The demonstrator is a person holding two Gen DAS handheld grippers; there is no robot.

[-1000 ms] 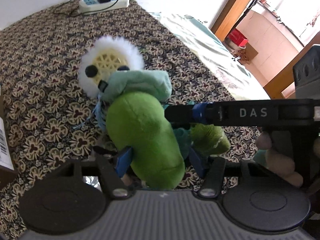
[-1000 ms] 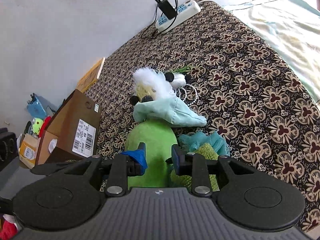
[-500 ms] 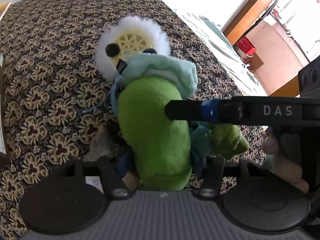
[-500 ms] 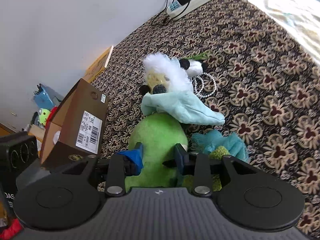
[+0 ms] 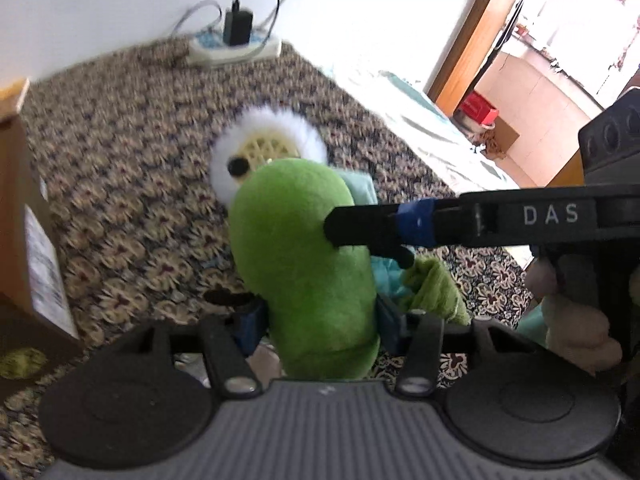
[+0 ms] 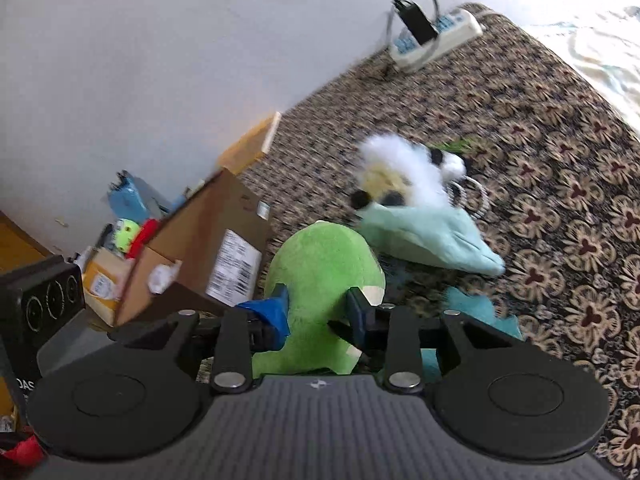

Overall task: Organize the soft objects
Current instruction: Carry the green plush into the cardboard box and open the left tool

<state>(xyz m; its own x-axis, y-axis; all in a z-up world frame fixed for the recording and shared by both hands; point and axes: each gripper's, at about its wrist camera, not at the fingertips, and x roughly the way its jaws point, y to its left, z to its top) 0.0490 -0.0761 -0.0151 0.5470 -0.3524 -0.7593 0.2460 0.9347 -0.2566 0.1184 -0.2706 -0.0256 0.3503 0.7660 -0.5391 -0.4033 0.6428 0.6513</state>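
While both your tongs clamp the green plush toy (image 5: 304, 256), your left tongs (image 5: 320, 320) have just narrowed on it. Your right tongs (image 6: 318, 312), likewise tightening, pinch its side, and the pale blue toy (image 6: 432, 236) lies just beyond.

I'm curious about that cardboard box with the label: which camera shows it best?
The right wrist view: the cardboard box appears nearly whole, with its white label, left of the green plush. The left wrist view catches only a blurred edge of the box at the frame's left.
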